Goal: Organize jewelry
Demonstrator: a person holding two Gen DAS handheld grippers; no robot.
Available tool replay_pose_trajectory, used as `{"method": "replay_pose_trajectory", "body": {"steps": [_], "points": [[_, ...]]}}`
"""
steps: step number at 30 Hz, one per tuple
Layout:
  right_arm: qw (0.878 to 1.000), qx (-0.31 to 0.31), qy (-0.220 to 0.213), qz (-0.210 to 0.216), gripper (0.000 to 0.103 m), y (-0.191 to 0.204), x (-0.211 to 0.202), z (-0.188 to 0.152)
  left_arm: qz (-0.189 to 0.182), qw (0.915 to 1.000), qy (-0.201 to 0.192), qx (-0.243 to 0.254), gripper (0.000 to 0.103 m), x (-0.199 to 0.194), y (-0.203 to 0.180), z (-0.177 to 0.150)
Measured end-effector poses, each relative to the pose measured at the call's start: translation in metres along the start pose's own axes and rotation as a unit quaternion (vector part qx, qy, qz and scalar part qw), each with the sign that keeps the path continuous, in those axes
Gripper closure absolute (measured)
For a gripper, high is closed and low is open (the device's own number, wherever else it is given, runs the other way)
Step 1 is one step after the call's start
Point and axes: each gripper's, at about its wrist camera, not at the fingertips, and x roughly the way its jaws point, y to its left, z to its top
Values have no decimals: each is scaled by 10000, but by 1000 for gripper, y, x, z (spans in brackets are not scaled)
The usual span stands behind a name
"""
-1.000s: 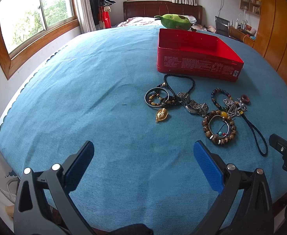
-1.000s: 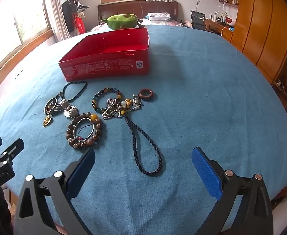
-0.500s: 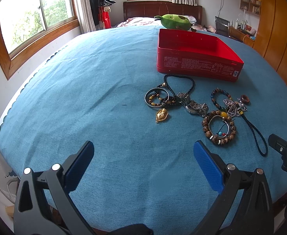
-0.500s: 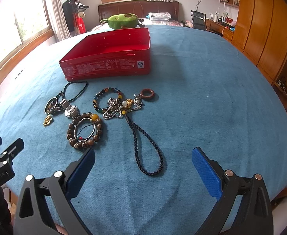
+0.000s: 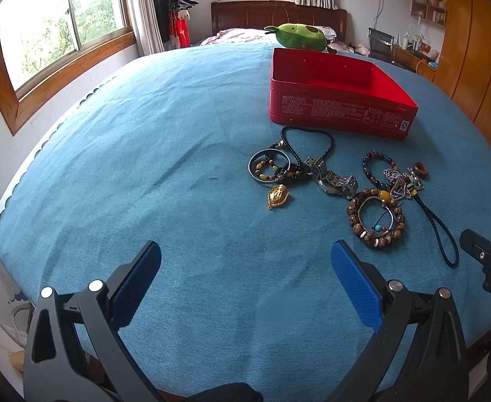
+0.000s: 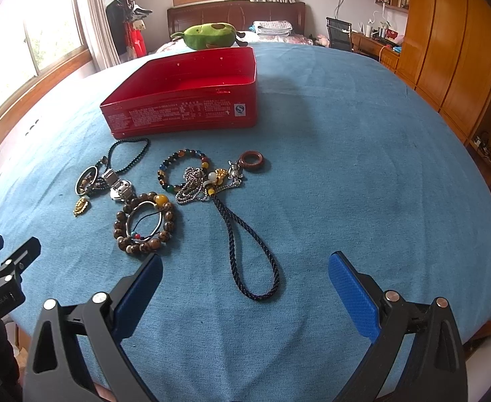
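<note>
Blue-padded left claw (image 5: 245,269) and right claw (image 6: 245,278) hover level, both released.

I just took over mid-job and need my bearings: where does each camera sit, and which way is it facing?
Left wrist: sits on the left tongs, low over the near edge of the blue cloth, facing the red tin; jewelry lies ahead to the right; own open blue fingers show, plus the right tongs' tip at the right edge.
Right wrist: sits on the right tongs, facing the same way; the braided cord loop lies just ahead; own open fingers show, the left tongs at the left edge.
Shared: tin, wooden bead bracelet, green plush.
</note>
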Motion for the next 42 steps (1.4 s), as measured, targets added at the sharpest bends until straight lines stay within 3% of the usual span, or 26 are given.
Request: {"method": "replay_pose_trajectory", "body": {"steps": [42], "points": [[10000,-18,-3,29,4,-1,7,-1,-48,10000,16,-16,3,-1,3,5]]}}
